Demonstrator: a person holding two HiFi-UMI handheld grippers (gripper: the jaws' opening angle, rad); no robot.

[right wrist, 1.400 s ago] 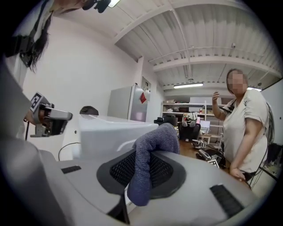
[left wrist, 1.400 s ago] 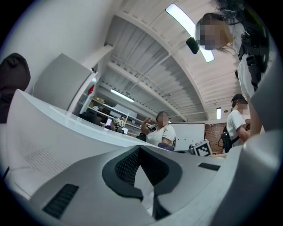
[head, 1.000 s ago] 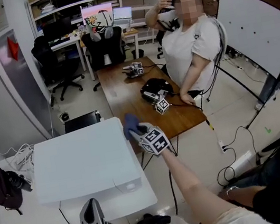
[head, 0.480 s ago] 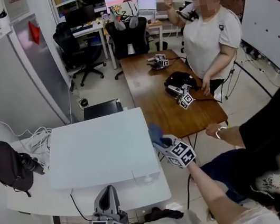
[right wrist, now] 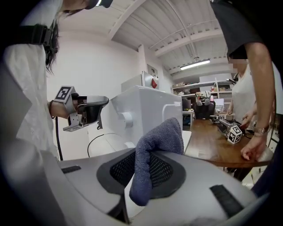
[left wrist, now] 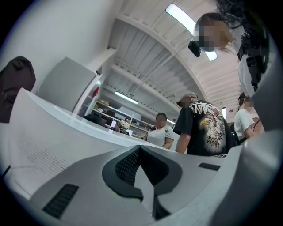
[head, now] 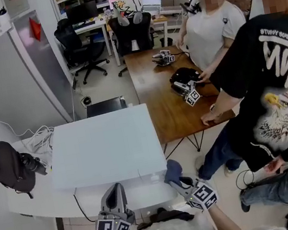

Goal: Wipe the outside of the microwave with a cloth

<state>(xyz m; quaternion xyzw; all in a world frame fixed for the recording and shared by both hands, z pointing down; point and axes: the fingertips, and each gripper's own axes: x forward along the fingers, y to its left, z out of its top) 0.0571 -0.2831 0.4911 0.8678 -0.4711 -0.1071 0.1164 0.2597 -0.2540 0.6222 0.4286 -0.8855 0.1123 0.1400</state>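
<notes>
The white microwave (head: 102, 146) stands on a white table (head: 35, 199), seen from above in the head view. My right gripper (head: 177, 177) is shut on a blue-grey cloth (head: 170, 168) just off the microwave's near right corner. In the right gripper view the cloth (right wrist: 157, 145) sticks up between the jaws, with the microwave (right wrist: 146, 108) close behind it. My left gripper (head: 115, 192) hangs at the microwave's front, shut with nothing in it. It faces the white microwave wall (left wrist: 48, 132), and it also shows in the right gripper view as the left gripper (right wrist: 90, 110).
A black bag (head: 7, 166) and white cables (head: 35, 140) lie on the white table left of the microwave. A wooden table (head: 162, 111) with spare grippers (head: 186, 90) stands to the right. A person in a black T-shirt (head: 272, 78) stands close by, another behind. A grey fridge (head: 21, 78) is at the back left.
My right gripper with the cloth has come down from the microwave's right side to its near right corner. A person in a black T-shirt has stepped in at the right.
</notes>
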